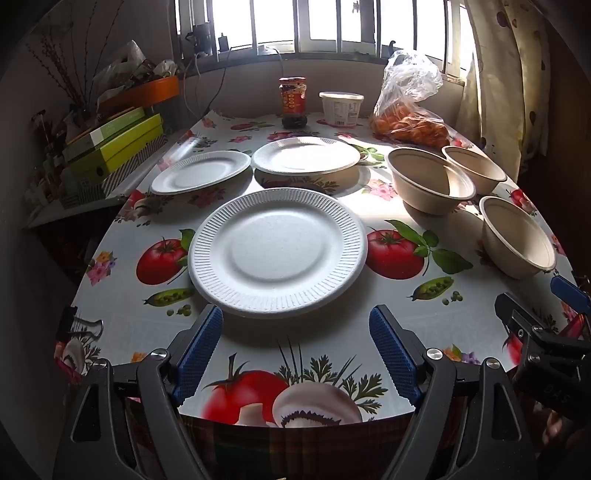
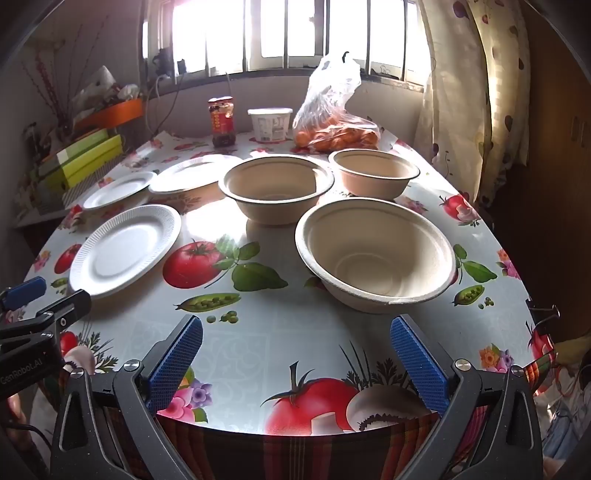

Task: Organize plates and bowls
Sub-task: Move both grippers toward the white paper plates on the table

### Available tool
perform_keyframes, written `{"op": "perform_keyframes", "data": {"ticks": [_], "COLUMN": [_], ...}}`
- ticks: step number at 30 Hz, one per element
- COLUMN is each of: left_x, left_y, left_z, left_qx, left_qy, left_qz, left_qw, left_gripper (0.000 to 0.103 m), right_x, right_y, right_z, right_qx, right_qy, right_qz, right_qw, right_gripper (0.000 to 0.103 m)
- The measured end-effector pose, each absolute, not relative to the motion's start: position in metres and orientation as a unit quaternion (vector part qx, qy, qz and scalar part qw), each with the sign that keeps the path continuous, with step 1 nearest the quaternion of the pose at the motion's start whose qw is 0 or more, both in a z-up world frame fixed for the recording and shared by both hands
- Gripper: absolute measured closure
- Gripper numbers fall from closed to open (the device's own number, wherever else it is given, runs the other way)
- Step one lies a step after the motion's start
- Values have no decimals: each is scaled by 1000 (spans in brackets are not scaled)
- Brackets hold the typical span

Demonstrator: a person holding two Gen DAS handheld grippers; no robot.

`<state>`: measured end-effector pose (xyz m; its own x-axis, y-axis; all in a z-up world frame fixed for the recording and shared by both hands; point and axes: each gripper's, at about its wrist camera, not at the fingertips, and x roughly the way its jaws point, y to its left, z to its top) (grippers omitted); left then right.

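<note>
I hold my left gripper [image 1: 295,349] above the near edge of the table [image 1: 122,325], its jaws spread wide with nothing between them. Just past its blue pads [image 1: 393,356] lies the near white plate [image 1: 277,253], flat on the fruit-and-vegetable cloth and not touched by either pad. Farther back sit two more white plates: the left plate [image 1: 201,171] near the table's left edge and the far plate [image 1: 306,155] beside it, close to it but apart.

My right gripper [image 2: 296,354] also hangs over the near edge, jaws wide and holding nothing. The near bowl [image 2: 375,254], beige and upright, stands just beyond its right pad, apart from it. Behind that stand the middle bowl [image 2: 276,188] and the far bowl [image 2: 373,175], side by side and both upright; I cannot tell whether their rims touch. The bowls take the right half of the table, the plates the left.

Along the far edge, under the barred window [image 1: 314,22], stand a red-lidded jar [image 1: 293,101], a white tub [image 1: 340,108] and a clear bag of oranges [image 1: 410,122]. Green boxes [image 1: 118,147] are stacked on a shelf to the left of the table. A patterned curtain [image 2: 469,92] hangs at the right.
</note>
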<state>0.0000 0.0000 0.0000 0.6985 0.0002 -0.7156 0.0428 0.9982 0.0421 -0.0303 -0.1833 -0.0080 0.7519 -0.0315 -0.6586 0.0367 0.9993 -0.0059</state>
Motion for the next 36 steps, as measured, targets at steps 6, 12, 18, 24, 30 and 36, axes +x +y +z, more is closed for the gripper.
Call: {"op": "perform_keyframes", "data": {"ticks": [6, 12, 18, 24, 30, 36], "left_x": [0, 0, 0, 1, 9, 24], "left_y": [0, 0, 0, 11, 29, 51], "left_z": [0, 0, 0, 8, 22, 34], "left_qx": [26, 26, 26, 11, 0, -1], "left_qy": [388, 388, 387, 384, 372, 365], "left_qz": [-12, -12, -12, -11, 1, 18], "left_qw": [921, 921, 922, 923, 928, 931], "left_gripper": [21, 21, 21, 21, 21, 21], "right_x": [-30, -30, -30, -31, -19, 5], "right_y": [-183, -183, -182, -182, -171, -147], "right_z": [-8, -8, -7, -1, 21, 39], "right_qx": [4, 4, 4, 1, 4, 2], "right_qy": [352, 352, 352, 343, 312, 303], "right_qz": [-18, -18, -18, -7, 43, 90], "right_qw": [936, 936, 936, 939, 949, 949], "right_gripper": [0, 0, 0, 0, 0, 0]}}
